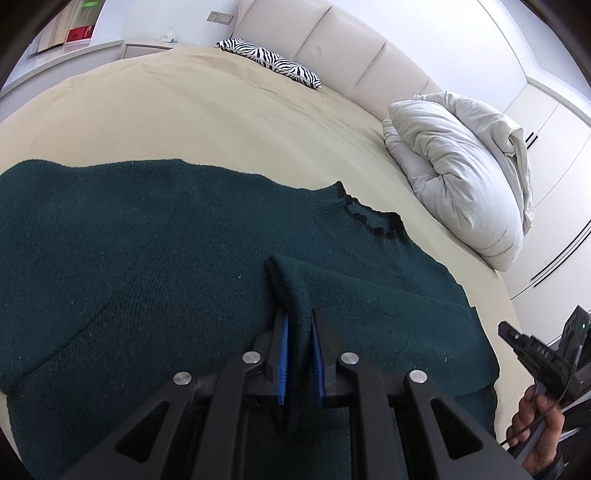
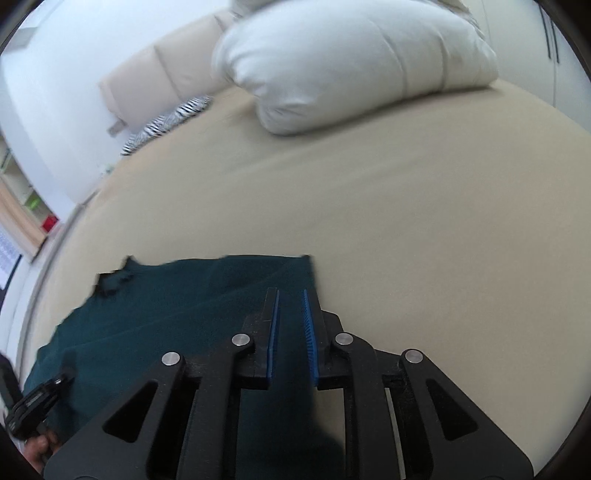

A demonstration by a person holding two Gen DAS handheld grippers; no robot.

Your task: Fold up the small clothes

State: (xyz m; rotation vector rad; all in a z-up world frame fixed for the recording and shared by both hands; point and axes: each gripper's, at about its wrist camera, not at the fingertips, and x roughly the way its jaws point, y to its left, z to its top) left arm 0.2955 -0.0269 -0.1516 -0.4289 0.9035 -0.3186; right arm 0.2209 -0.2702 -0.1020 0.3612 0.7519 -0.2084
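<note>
A dark green knitted sweater [image 1: 166,240] lies flat on the beige bed [image 1: 184,110], its collar [image 1: 369,218] toward the right. My left gripper [image 1: 299,317] is shut on a raised fold of the sweater, a sleeve laid over the body. In the right wrist view the sweater [image 2: 166,317] lies at the lower left with its corner near my right gripper [image 2: 291,295]. The right gripper's jaws stand a little apart with nothing pinched, just above the sweater's edge. The right gripper also shows in the left wrist view [image 1: 532,350], held in a hand at the bed's right edge.
A white bunched duvet [image 1: 461,170] lies at the bed's right side, also in the right wrist view [image 2: 351,62]. A zebra-print pillow [image 1: 269,62] rests by the cream headboard [image 1: 332,44]. Shelves [image 1: 74,29] stand at the far left, wardrobe doors [image 1: 546,122] at the right.
</note>
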